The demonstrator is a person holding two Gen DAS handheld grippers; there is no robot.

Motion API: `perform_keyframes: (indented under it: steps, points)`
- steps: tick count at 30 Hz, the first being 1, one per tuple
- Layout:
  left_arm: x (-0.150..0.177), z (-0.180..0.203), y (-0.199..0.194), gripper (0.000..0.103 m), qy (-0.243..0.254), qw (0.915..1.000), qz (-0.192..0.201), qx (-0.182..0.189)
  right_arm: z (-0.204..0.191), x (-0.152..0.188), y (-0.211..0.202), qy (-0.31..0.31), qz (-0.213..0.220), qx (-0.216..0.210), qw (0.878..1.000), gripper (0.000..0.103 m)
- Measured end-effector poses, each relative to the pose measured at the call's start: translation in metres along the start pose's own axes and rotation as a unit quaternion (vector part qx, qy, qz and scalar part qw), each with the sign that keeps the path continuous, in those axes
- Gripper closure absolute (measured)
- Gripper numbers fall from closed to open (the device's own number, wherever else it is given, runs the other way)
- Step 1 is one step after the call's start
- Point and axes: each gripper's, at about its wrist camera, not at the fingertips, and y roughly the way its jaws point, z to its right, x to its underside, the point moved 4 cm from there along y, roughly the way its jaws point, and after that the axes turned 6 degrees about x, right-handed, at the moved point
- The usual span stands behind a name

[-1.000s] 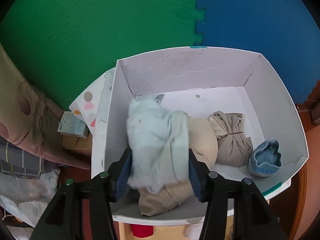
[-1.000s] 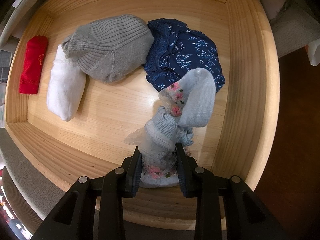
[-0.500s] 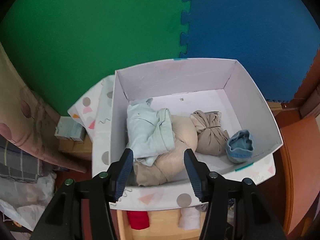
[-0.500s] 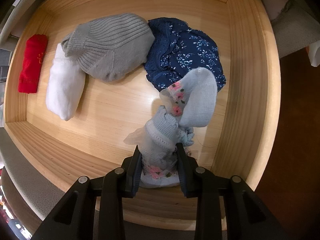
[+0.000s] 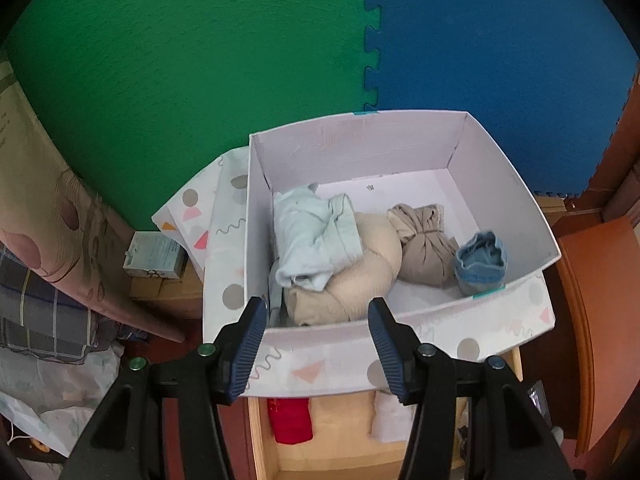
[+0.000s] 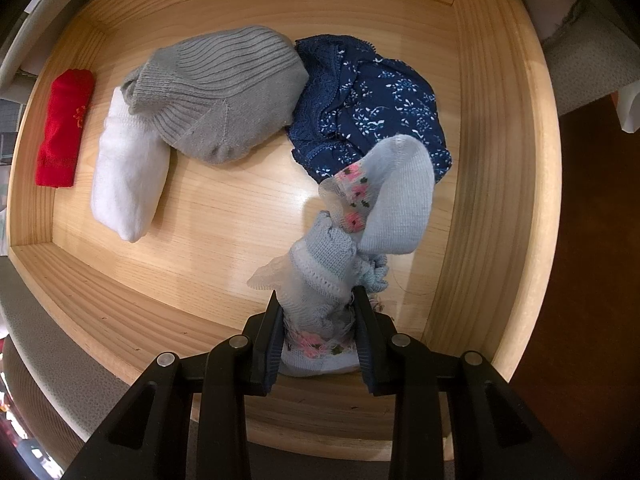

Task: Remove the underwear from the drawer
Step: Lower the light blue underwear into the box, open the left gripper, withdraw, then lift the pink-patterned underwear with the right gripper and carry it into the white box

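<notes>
1. Drawer (image 6: 496, 200) of pale wood: the right gripper (image 6: 318, 320) pinches a light-blue knit garment (image 6: 400, 196) with pink flowers, low by the near wall.
2. Lift straight up, probably (its trailing fold drapes over the navy floral underwear (image 6: 372, 108)).
3. Left gripper (image 5: 316, 332) hangs empty, jaws apart, above the white box (image 5: 532, 216).
4. Ribbed grey knit (image 6: 224, 92), a smooth white roll (image 6: 128, 176) and a red piece (image 6: 64, 124) remain.
</notes>
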Motion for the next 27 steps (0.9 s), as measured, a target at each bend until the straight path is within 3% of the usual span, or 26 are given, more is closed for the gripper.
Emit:
perform_keyframes:
  steps: [9, 14, 23, 27]
  points:
    - [0.038, -0.004, -0.003, 0.049, -0.008, 0.9999, -0.004, 0.011, -0.001, -0.001, 0.0, 0.0, 0.0, 0.001, 1.0, 0.074]
    - [0.068, -0.011, 0.004, 0.049, -0.01, 0.9999, -0.004, -0.006, -0.001, -0.001, 0.001, -0.001, -0.001, 0.002, 1.0, 0.074]
    - [0.142, -0.02, 0.033, 0.049, -0.007, 0.9995, -0.01, -0.029, -0.003, -0.001, 0.004, -0.002, -0.003, 0.007, 1.0, 0.074]
    - [0.176, -0.017, 0.054, 0.049, -0.003, 0.9989, -0.03, -0.036, -0.005, -0.002, 0.004, -0.004, -0.003, 0.011, 1.0, 0.074]
